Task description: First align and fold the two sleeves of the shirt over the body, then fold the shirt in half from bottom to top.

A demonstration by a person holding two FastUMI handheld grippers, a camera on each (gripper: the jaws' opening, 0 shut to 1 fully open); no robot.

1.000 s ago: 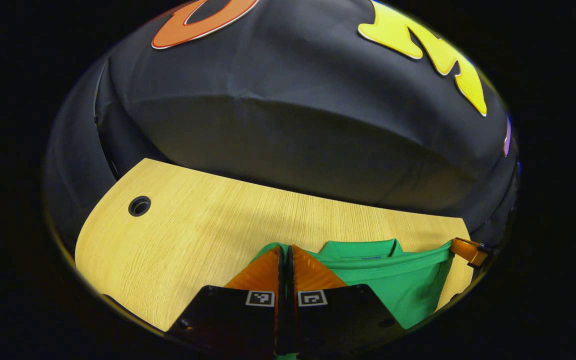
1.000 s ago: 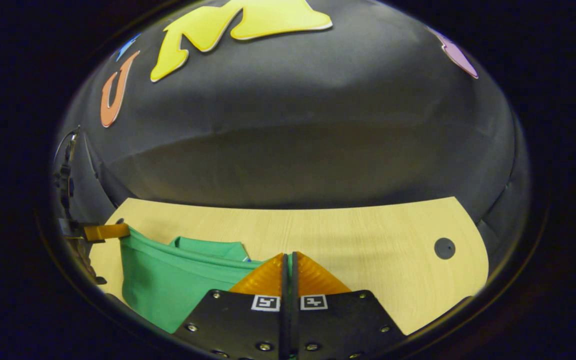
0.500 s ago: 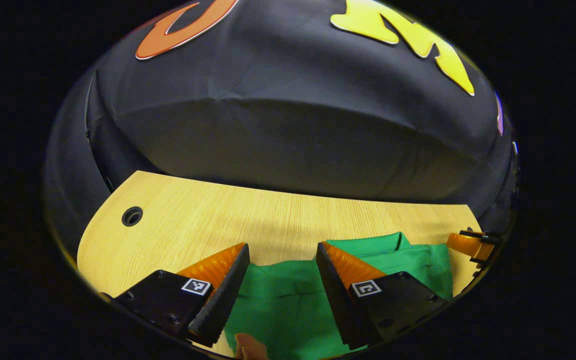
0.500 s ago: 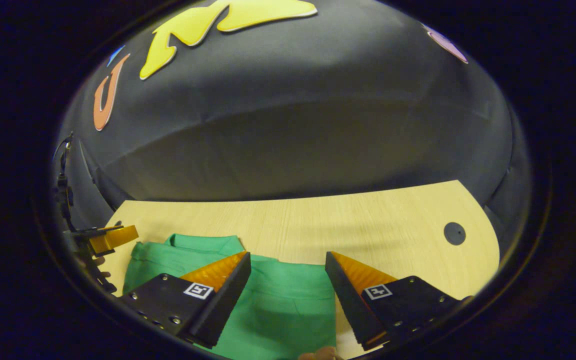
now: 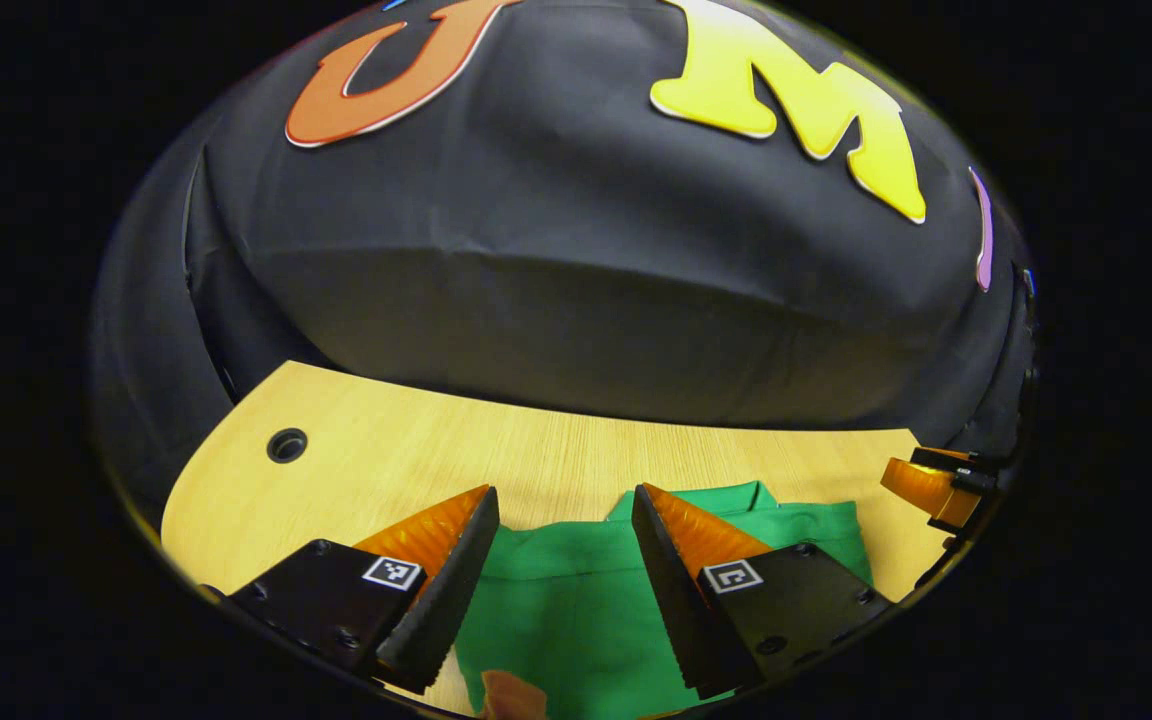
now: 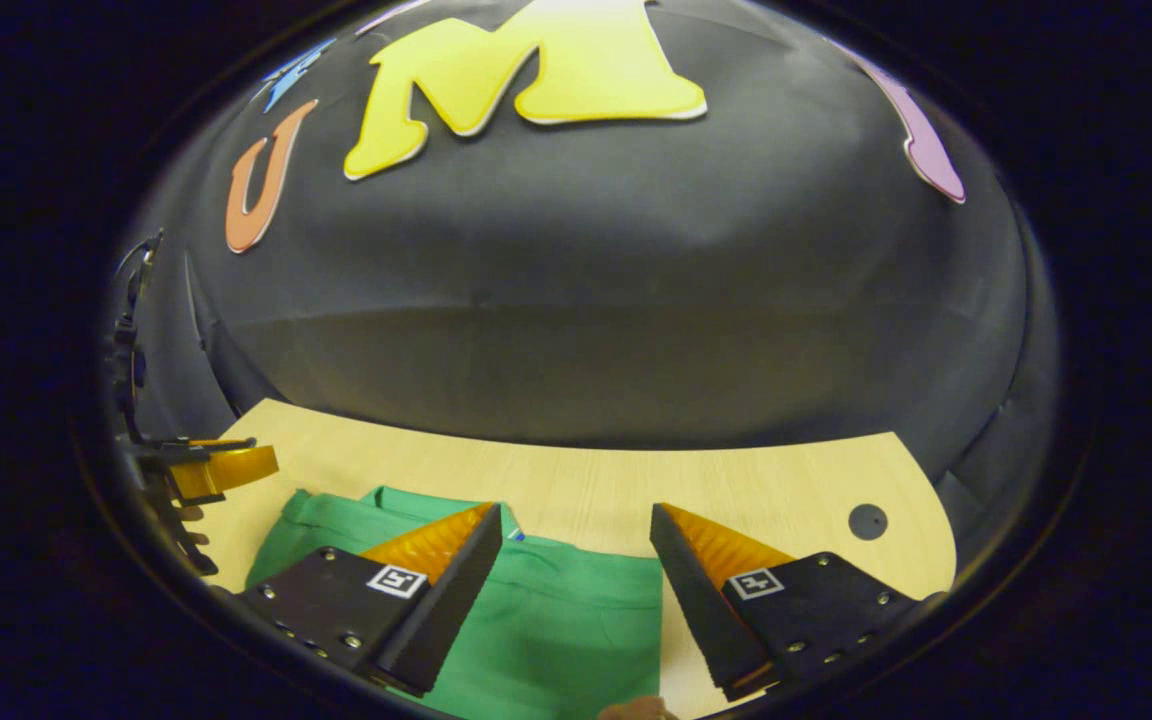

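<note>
A: Where is the shirt (image 5: 576, 610)?

B: Flat on the wooden table (image 5: 386, 470), toward its near edge. In the left gripper view the green cloth lies between and beyond the fingers, with its collar (image 5: 726, 497) at the far side.

A: And from the other side?

B: The right gripper view shows the same shirt (image 6: 556, 630) on the table (image 6: 736, 490), spreading from the middle of the picture out to the left. Its far edge is folded and fairly straight, and the collar (image 6: 406, 500) pokes out past it.

A: What about the left gripper (image 5: 564, 500)?

B: Its fingers stand wide apart, gripping nothing. The shirt lies below the gap; I cannot tell whether the tips touch the cloth.

A: And the right gripper (image 6: 576, 515)?

B: The same: fingers spread wide, nothing between them, over the right part of the shirt. The right-hand finger is over bare table just beside the shirt's edge.

A: Can each one see the other?

B: Yes. The right gripper (image 5: 936, 487) shows at the far right of the left gripper view, just past the shirt. The left gripper (image 6: 216, 468) shows at the left edge of the right gripper view, with part of a hand (image 6: 194, 525) under it.

A: Anything else on the table?

B: A round cable hole (image 5: 287, 445) near the far left corner and another hole (image 6: 867, 521) near the far right.
</note>
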